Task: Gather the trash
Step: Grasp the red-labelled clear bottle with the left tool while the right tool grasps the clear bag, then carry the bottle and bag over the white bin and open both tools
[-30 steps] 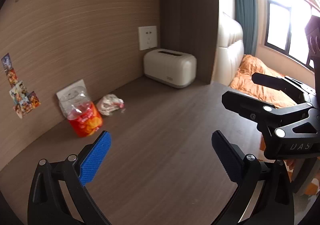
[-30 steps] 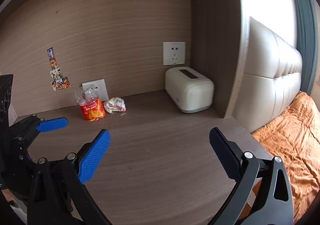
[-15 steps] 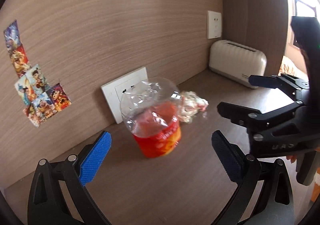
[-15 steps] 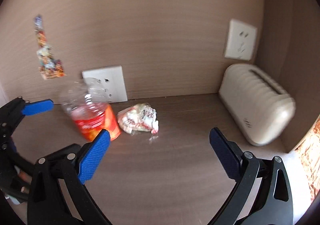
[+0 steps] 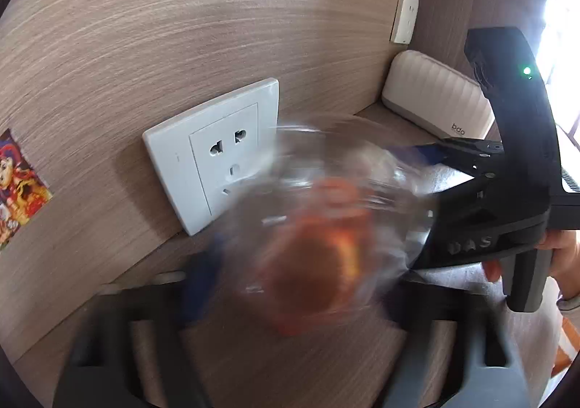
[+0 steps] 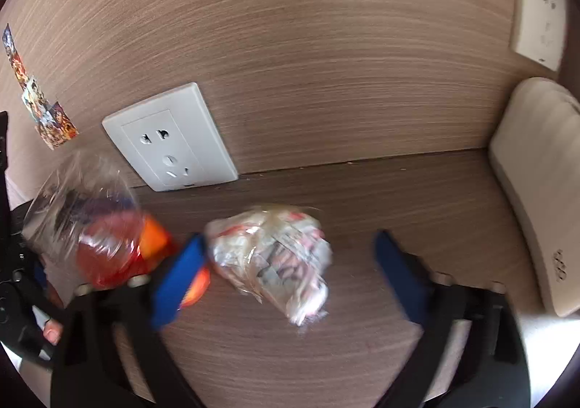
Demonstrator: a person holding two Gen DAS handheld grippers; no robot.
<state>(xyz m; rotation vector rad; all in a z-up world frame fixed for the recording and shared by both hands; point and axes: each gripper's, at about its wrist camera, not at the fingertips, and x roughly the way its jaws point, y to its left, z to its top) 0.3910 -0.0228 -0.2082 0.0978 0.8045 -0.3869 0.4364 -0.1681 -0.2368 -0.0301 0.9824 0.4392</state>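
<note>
A clear plastic bottle [image 5: 319,244] with an orange label stands on the wooden desk by the back wall, blurred. My left gripper [image 5: 297,288] has it between its blue pads; the jaws are closing and seem to press its sides. In the right wrist view the bottle [image 6: 105,248] looks tilted and squashed at the left. A crumpled wrapper [image 6: 272,255] lies beside it, between the pads of my right gripper [image 6: 290,273]. Those jaws are also closing. The left pad is next to the wrapper, and the right pad stands apart from it.
A white socket plate [image 5: 217,154] sits on the wood wall behind the bottle, with a second socket [image 6: 540,12] higher up to the right. A cream box-shaped device [image 6: 536,183] fills the right corner. Stickers [image 6: 43,114] hang on the wall at the left. A hand [image 5: 565,255] holds the right gripper's handle.
Both grippers came down and forward to the back wall. The left jaws narrowed from wide open around the bottle, and the right jaws narrowed on either side of the wrapper.
</note>
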